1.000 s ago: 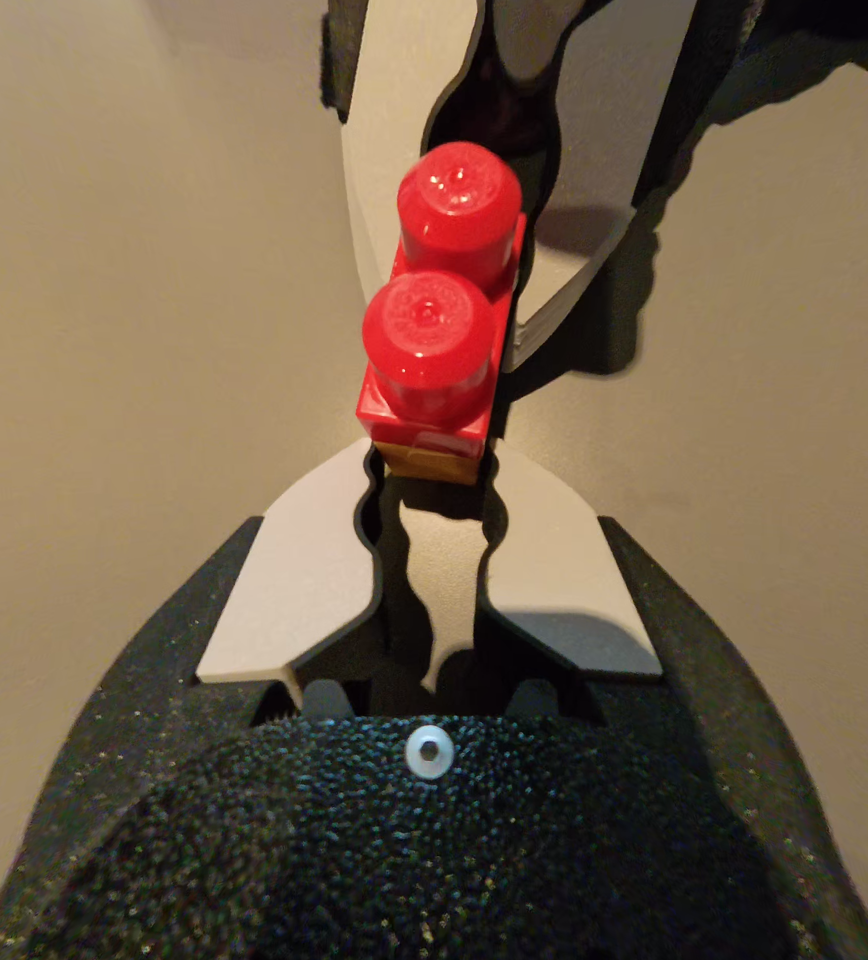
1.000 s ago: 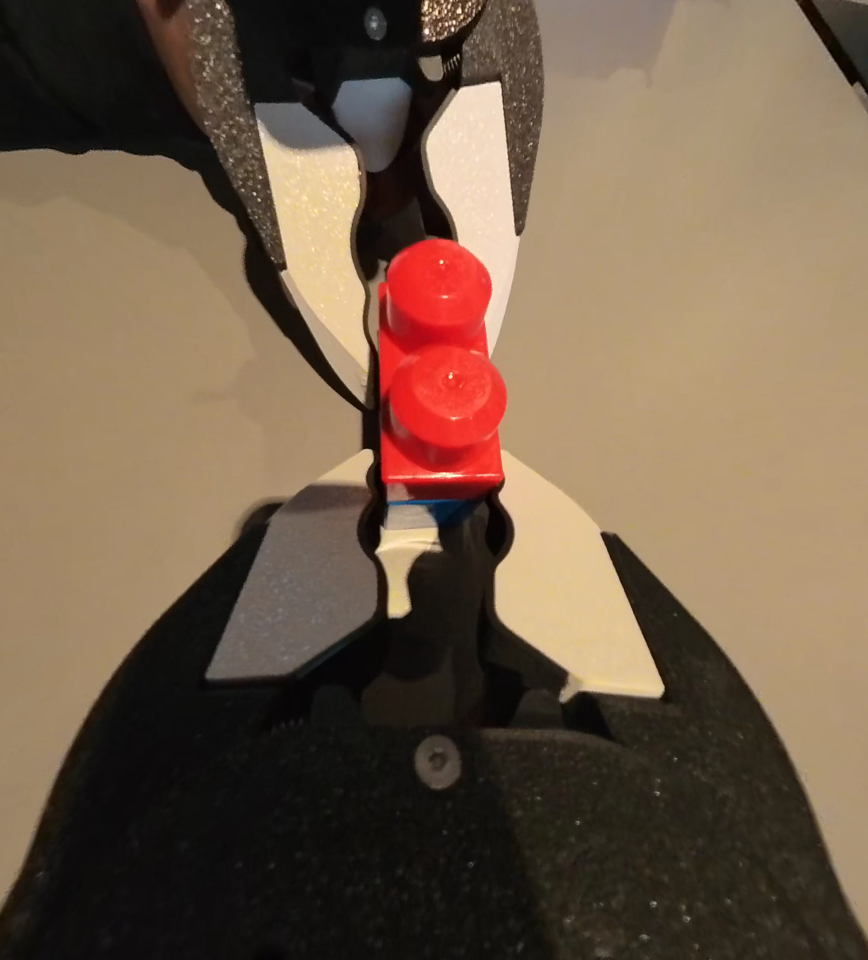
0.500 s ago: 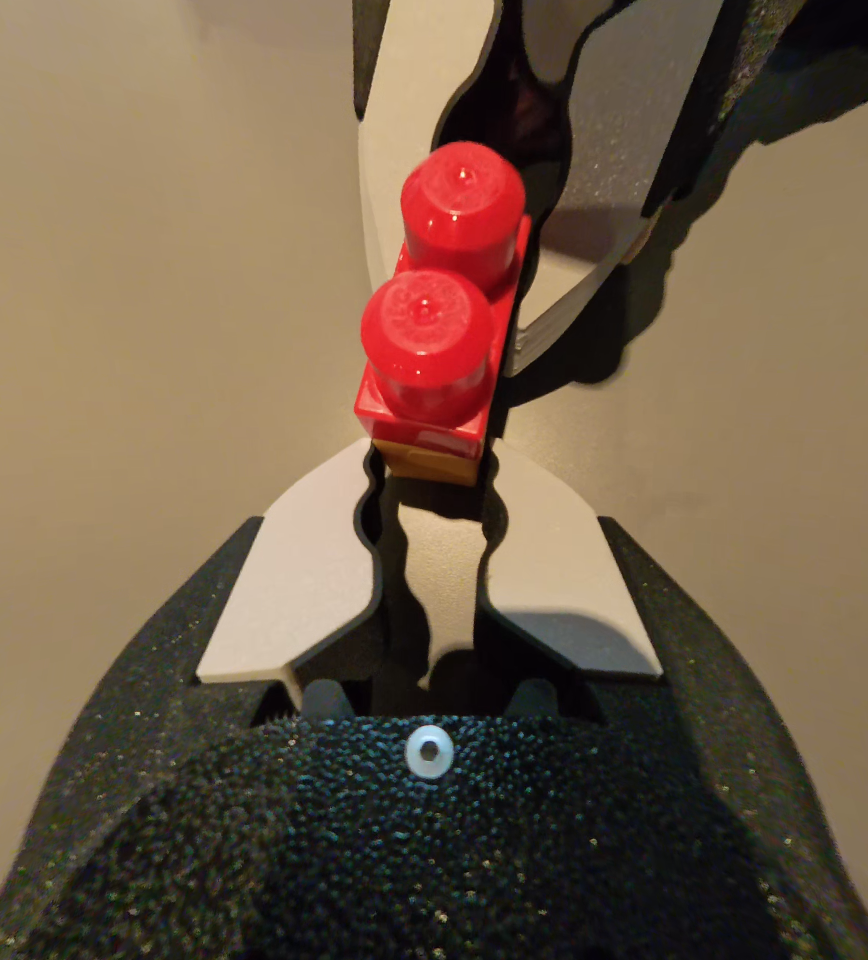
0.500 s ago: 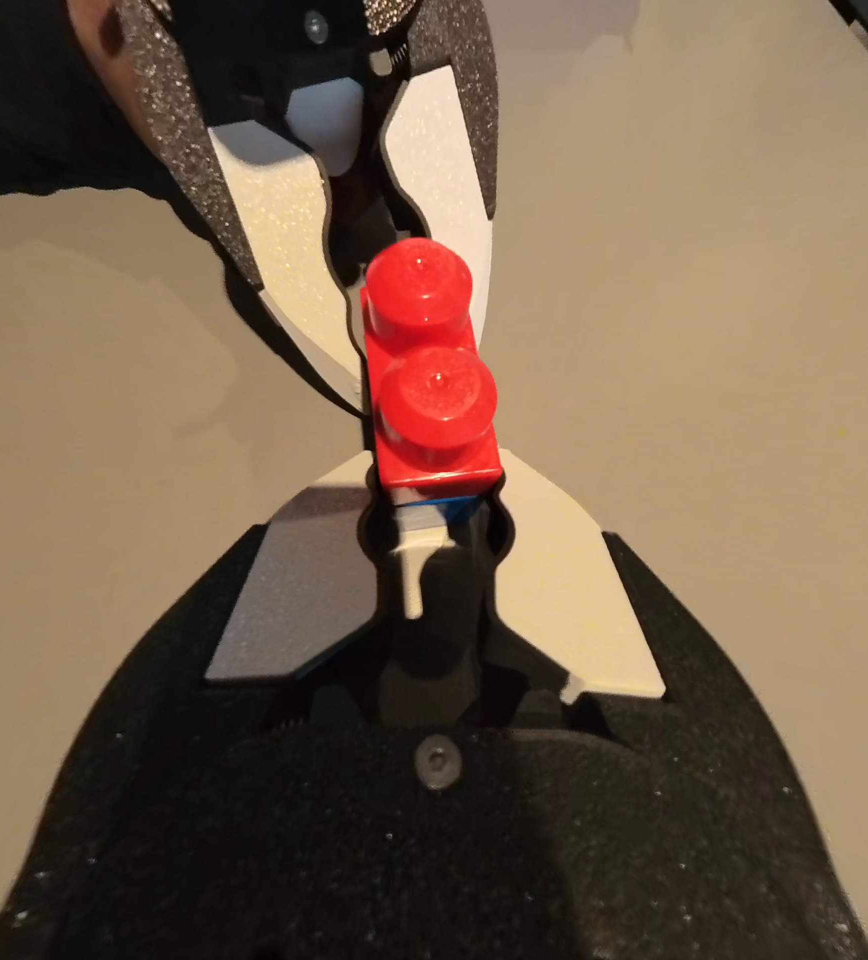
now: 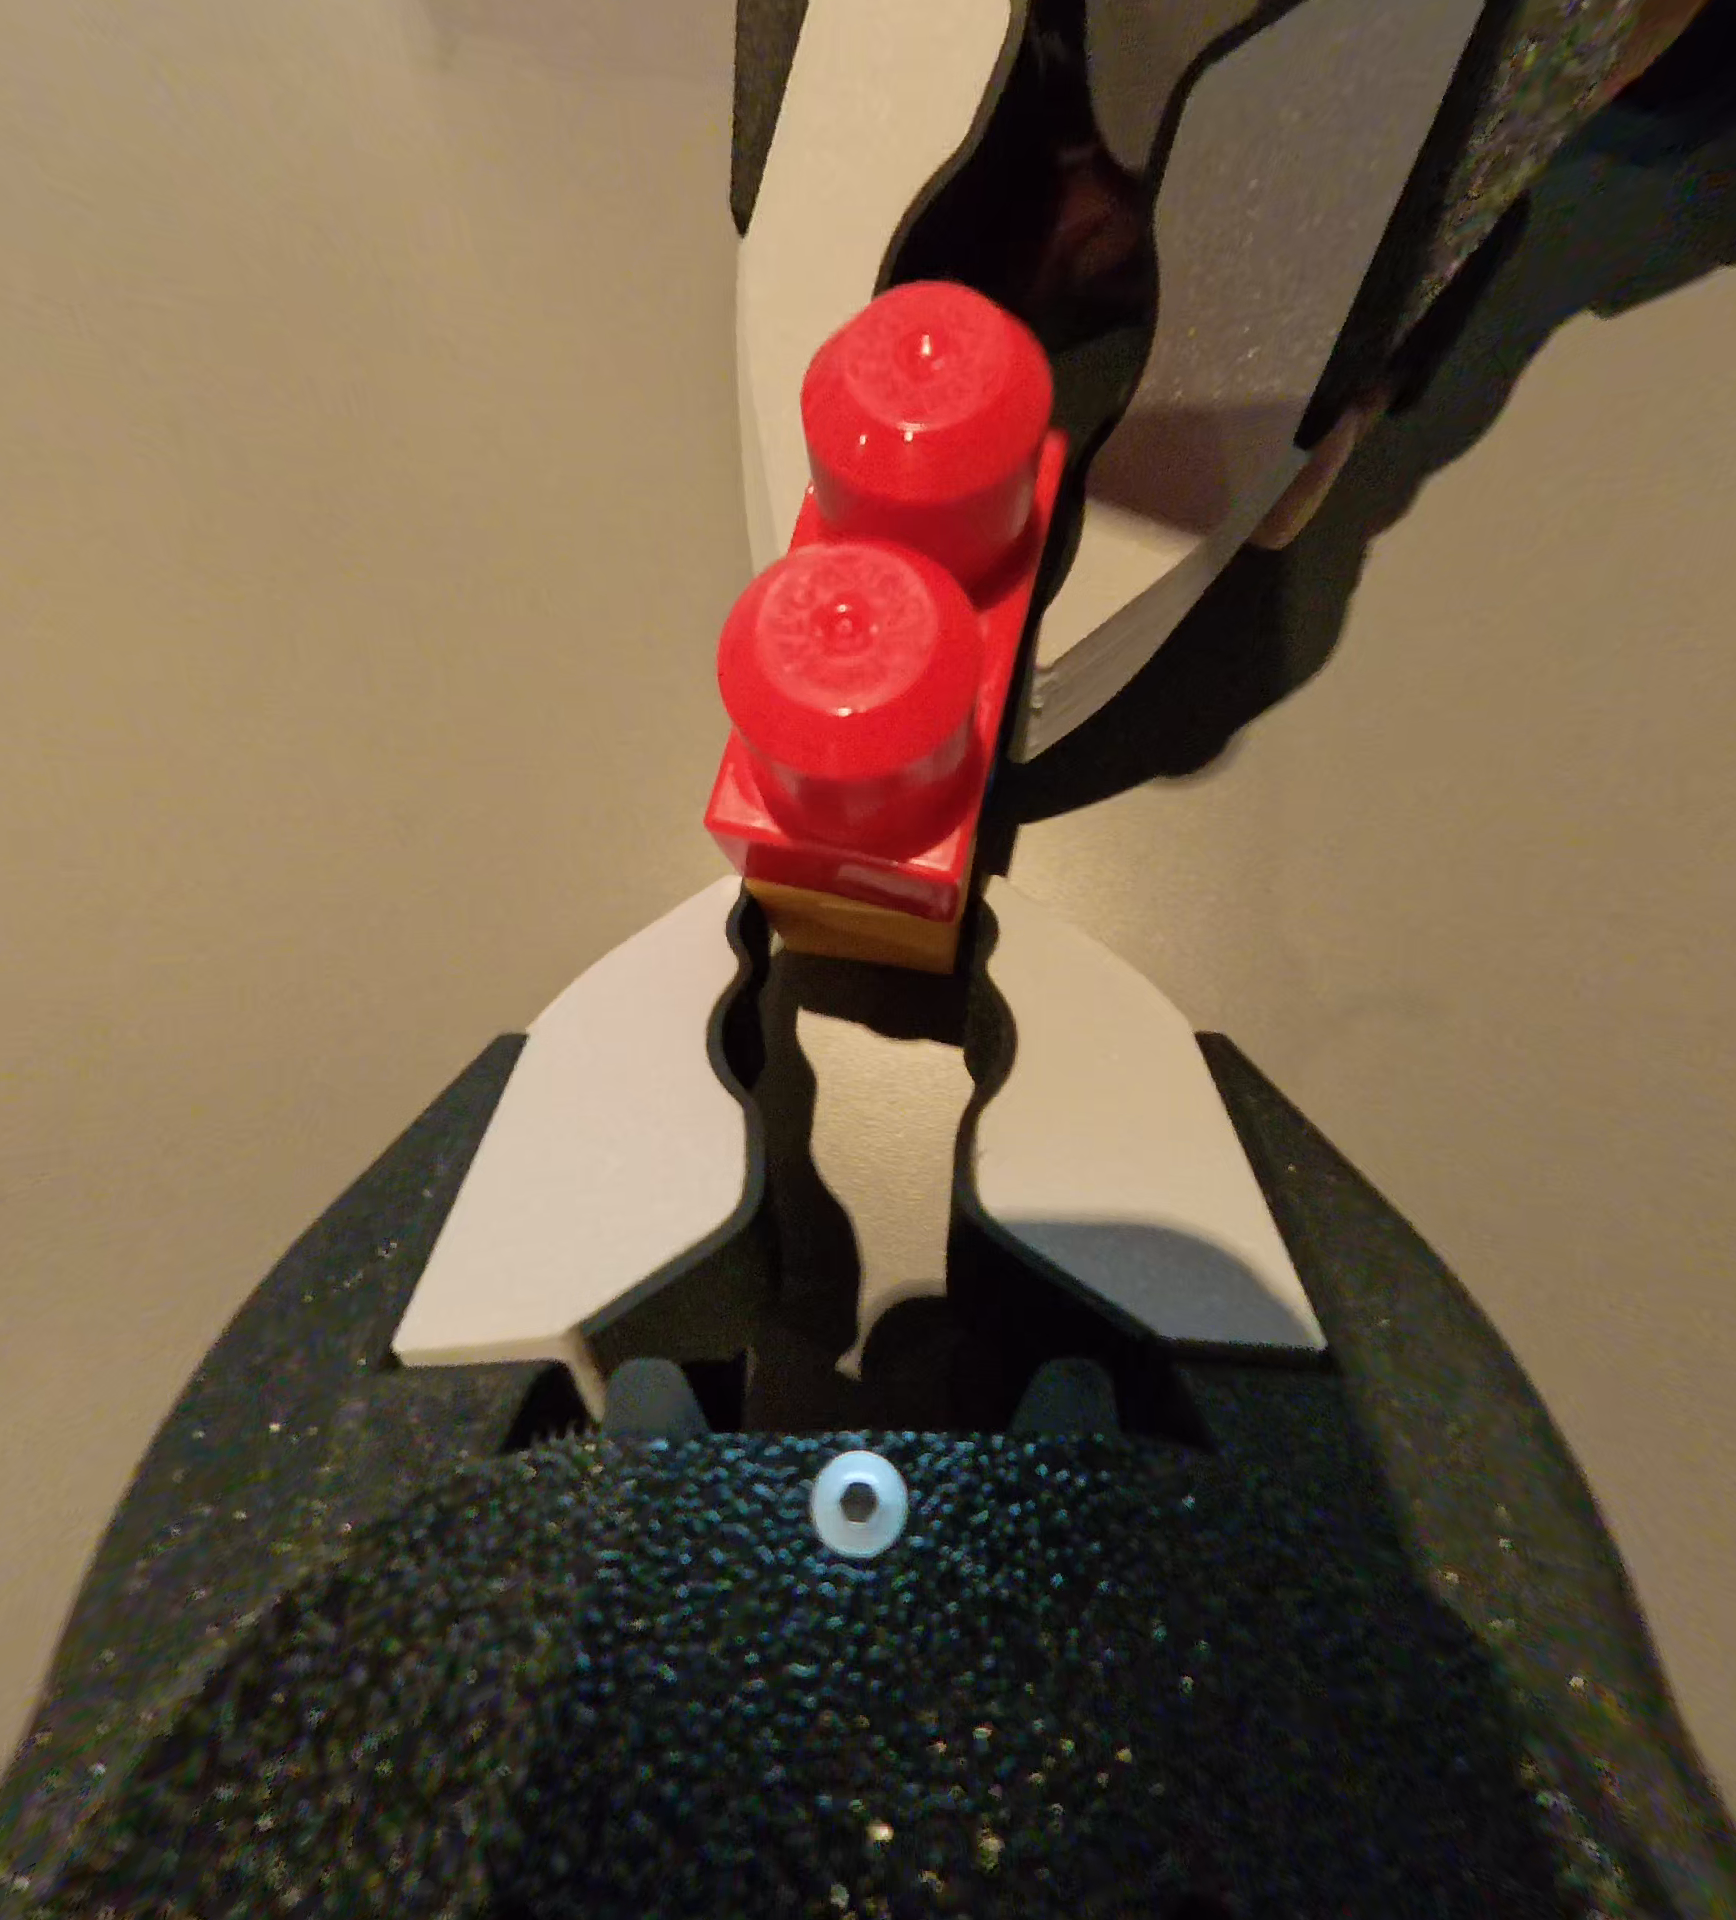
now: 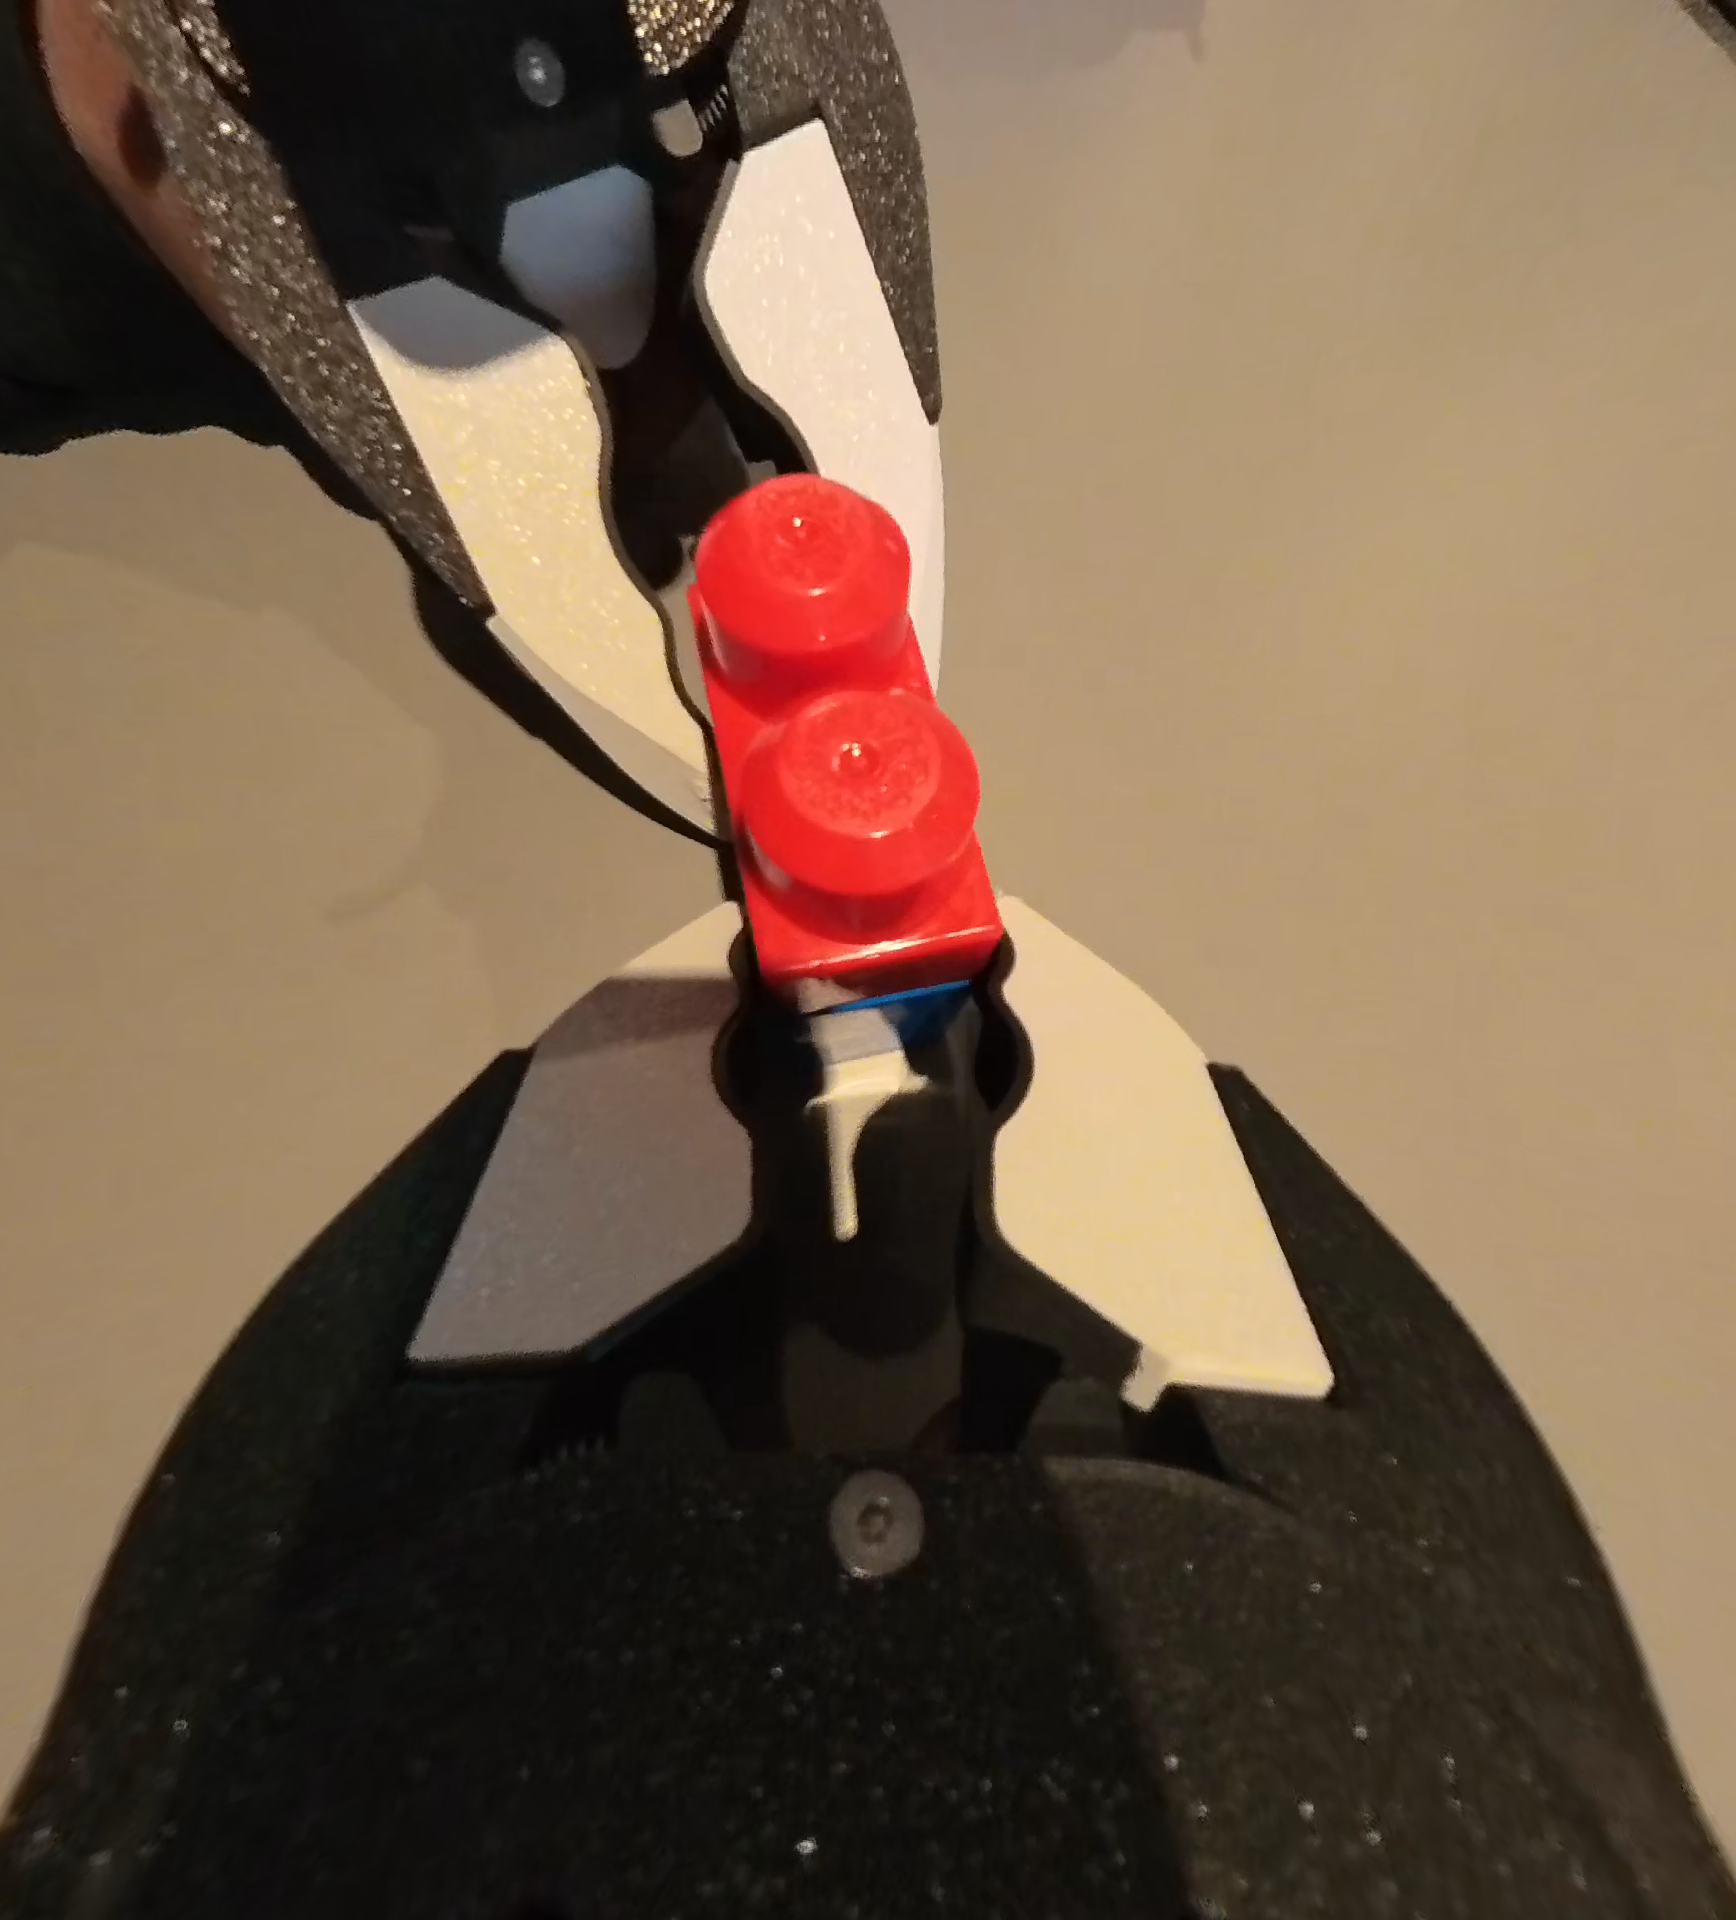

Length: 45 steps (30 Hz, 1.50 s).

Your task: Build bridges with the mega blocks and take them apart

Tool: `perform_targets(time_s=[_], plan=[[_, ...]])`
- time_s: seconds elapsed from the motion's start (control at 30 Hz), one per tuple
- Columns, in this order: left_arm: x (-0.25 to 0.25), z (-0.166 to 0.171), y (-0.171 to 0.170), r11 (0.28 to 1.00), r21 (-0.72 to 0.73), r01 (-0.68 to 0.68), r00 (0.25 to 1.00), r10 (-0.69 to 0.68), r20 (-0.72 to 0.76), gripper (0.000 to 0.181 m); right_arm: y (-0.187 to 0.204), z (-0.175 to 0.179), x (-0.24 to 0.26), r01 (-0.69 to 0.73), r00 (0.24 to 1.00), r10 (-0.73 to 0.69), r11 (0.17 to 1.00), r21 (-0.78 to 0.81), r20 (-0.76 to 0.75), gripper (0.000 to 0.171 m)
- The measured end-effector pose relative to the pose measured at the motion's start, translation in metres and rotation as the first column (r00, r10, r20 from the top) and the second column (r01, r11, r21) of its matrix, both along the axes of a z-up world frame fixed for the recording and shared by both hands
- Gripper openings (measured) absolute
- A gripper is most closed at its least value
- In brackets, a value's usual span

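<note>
Claws [image 5: 859,935] [image 6: 869,966] pinch glossy two-stud red block [image 5: 874,665].

The glossy red two-stud plastic block [image 5: 869,665] is covering nearly all of the orange block [image 5: 859,930] beneath it, leaving only a thin strip; likewise the small blue block [image 6: 905,1013] in the right wrist view. The black, pale-fingered left gripper [image 5: 859,935] and right gripper [image 6: 869,961] are hiding whatever lies below, so whether these stacks are touching the beige tabletop [image 5: 272,520] is unclear
</note>
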<state>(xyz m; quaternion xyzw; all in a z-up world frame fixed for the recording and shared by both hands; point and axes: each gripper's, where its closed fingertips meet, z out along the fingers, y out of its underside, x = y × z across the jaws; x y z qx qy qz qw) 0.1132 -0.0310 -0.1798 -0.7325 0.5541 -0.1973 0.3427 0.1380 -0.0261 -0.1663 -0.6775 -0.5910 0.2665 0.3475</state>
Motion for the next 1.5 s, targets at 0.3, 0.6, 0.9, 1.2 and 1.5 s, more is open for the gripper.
perform_targets(time_s=[0.3, 0.6, 0.9, 1.2, 1.5], plan=[[0.001, 0.0, 0.001, 1.0, -0.03, -0.006, 1.0, 0.007, 0.012, 0.035, 0.001, 0.0, 0.0, 0.009, 1.0, -0.009, 1.0, -0.002, -0.001, 0.039], [0.002, -0.002, -0.003, 0.995, -0.098, 0.025, 0.999, -0.023, 0.025, 0.035, 0.0, -0.013, 0.003, -0.026, 0.996, 0.028, 0.999, -0.034, 0.08, 0.042], [0.002, -0.002, -0.001, 0.998, -0.063, 0.009, 1.0, -0.008, 0.012, 0.035, 0.0, -0.013, 0.003, -0.008, 0.996, 0.01, 1.0, -0.015, 0.086, 0.039], [0.001, -0.002, 0.001, 0.999, -0.034, -0.028, 1.0, 0.028, 0.0, 0.035, 0.002, -0.013, 0.002, 0.032, 0.996, -0.029, 0.999, -0.038, 0.085, 0.039], [0.001, -0.002, 0.002, 0.997, -0.066, -0.034, 0.999, 0.035, 0.01, 0.035, 0.003, -0.013, 0.002, 0.031, 0.997, -0.027, 0.998, -0.048, 0.078, 0.04]])
